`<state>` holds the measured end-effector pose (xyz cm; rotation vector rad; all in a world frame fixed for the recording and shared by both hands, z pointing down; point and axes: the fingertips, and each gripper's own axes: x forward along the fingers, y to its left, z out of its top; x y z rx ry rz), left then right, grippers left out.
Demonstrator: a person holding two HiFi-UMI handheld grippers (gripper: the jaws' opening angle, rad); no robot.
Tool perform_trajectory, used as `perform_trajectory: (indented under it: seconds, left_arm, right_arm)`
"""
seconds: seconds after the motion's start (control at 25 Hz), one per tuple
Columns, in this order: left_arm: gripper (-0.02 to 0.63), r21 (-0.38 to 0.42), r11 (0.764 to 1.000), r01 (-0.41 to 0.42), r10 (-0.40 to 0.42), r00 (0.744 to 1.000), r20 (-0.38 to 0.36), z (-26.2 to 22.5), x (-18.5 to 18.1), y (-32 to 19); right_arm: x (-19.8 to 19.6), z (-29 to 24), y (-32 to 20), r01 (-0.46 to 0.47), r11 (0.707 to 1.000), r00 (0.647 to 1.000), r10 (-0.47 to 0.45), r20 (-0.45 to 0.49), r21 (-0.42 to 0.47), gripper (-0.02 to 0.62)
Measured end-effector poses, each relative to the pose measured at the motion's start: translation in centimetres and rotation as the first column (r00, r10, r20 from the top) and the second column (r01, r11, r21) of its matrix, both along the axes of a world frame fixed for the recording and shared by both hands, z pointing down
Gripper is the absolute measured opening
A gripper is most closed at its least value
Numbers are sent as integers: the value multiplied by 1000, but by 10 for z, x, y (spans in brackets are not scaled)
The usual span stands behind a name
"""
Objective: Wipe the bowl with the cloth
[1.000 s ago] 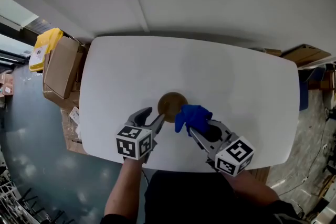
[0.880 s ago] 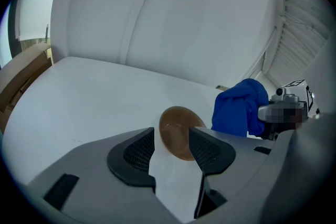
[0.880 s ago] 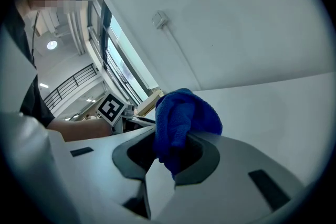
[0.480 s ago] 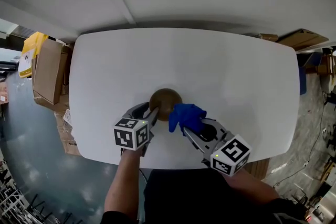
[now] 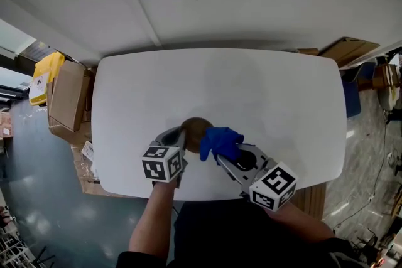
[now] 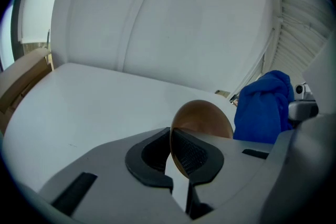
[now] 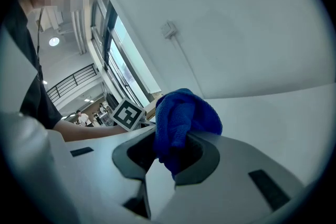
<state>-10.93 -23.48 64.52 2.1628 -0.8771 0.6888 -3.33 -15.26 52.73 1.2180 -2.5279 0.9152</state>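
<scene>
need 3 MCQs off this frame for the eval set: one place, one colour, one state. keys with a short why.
1. Where is the bowl?
A) on the table's near half, by the grippers
B) at the table's far edge
C) stacked on a plate

2. What colour is the cloth?
A) yellow
B) white
C) blue

3. What is the left gripper doing?
A) hanging open above the bowl
B) shut on the bowl's rim
C) shut on the cloth

Key:
1 A, the head view shows it just ahead of both grippers.
2 C, a blue wad sits in the right gripper's jaws.
3 B, its pads clamp the brown rim from both sides.
</scene>
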Motion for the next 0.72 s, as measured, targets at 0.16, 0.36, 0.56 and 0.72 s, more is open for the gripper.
perform_trajectory:
  seconds: [0.16, 0.36, 0.56, 0.72]
  left_arm:
    - [18, 76, 997, -8, 8, 1000, 1, -50, 3, 2]
    - [18, 205, 978, -25, 23, 1000, 9, -113, 4, 5]
    - [18, 332, 940, -71, 72, 997, 11, -170, 15, 24]
    - [20, 373, 925, -73, 96, 994, -45, -195, 18, 36]
  right_arm:
    - [-4, -32, 3, 4, 998, 1000, -4, 2, 61, 69]
    - [-23, -67, 1, 40, 990, 999, -40, 0, 138, 69]
    - [-34, -97, 2, 37, 979, 999, -33, -24, 200, 69]
    - [-34, -114, -3, -9, 976, 997, 25, -71, 219, 69]
